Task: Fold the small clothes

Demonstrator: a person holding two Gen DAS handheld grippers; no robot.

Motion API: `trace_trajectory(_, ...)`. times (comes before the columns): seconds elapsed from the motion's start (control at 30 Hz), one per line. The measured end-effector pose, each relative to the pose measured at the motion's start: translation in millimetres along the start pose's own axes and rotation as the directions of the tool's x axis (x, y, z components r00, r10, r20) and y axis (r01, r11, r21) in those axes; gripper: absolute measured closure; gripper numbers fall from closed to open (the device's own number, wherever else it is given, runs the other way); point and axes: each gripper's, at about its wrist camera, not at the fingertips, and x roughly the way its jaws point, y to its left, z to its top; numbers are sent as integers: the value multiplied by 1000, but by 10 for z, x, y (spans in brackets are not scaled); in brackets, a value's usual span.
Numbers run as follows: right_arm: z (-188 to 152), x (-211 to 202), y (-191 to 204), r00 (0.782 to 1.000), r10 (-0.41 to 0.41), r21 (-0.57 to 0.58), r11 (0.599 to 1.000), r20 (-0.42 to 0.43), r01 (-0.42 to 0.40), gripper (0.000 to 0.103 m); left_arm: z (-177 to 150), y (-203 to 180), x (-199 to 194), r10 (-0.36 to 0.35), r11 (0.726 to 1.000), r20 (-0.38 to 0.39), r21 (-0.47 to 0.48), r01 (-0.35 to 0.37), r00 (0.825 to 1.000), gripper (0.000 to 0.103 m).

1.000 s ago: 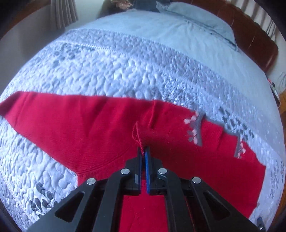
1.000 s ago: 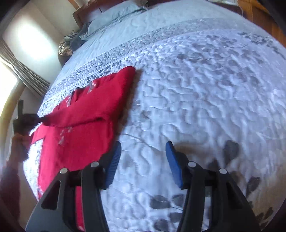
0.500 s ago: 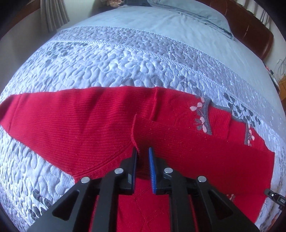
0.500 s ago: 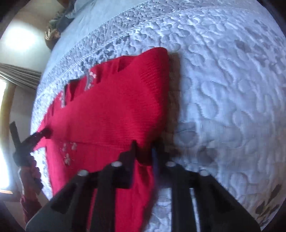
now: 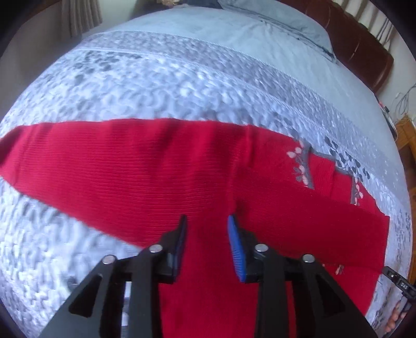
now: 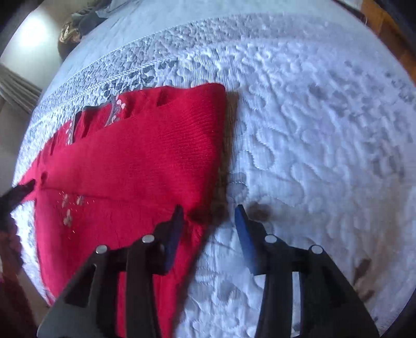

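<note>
A small red knit sweater (image 5: 156,169) with grey and pink flower trim lies flat on the quilted bed. One sleeve stretches out to the left, and a folded part lies across the body on the right. My left gripper (image 5: 206,226) hovers over the red cloth; its jaws are opening and the pads pinch nothing. In the right wrist view the sweater (image 6: 145,161) fills the left half. My right gripper (image 6: 209,213) straddles its right-hand edge, jaws opening, the left pad over red cloth and the right pad over quilt, with no cloth gripped. The left gripper (image 6: 20,191) shows dark at the sweater's far left.
The pale grey quilt (image 6: 312,130) spreads wide to the right of the sweater. A pillow (image 5: 273,23) and a brown headboard (image 5: 364,52) lie at the far end of the bed. Curtains (image 5: 83,18) hang at the back left and wooden furniture (image 5: 405,135) stands at the right.
My left gripper let go of the pinched red fold, which now lies flat, and its jaws spread. My right gripper swung onto the sweater's right edge, shut there, then opened again.
</note>
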Motion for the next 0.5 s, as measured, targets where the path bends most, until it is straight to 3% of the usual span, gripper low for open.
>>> trace_trajectory(0.13, -222, -239, 248, 998, -27, -55, 998, 51, 29, 61, 4, 616, -203, 60, 996, 12, -61, -60, 998, 65)
trace_trajectory(0.23, -394, -300, 607, 999, 19, -130, 991, 51, -13, 61, 8, 1197, -296, 118, 980, 1, -160, -117, 993, 65)
trace_trajectory(0.37, -531, -199, 1109, 996, 94, -209, 974, 5, -91, 61, 16, 1941, -428, 163, 935, 0, -320, -154, 987, 65)
trace_trajectory(0.5, -643, -28, 1656, 991, 120, -296, 946, -56, -131, 61, 98, 2431, -435, 214, 893, -21, -400, -204, 977, 63)
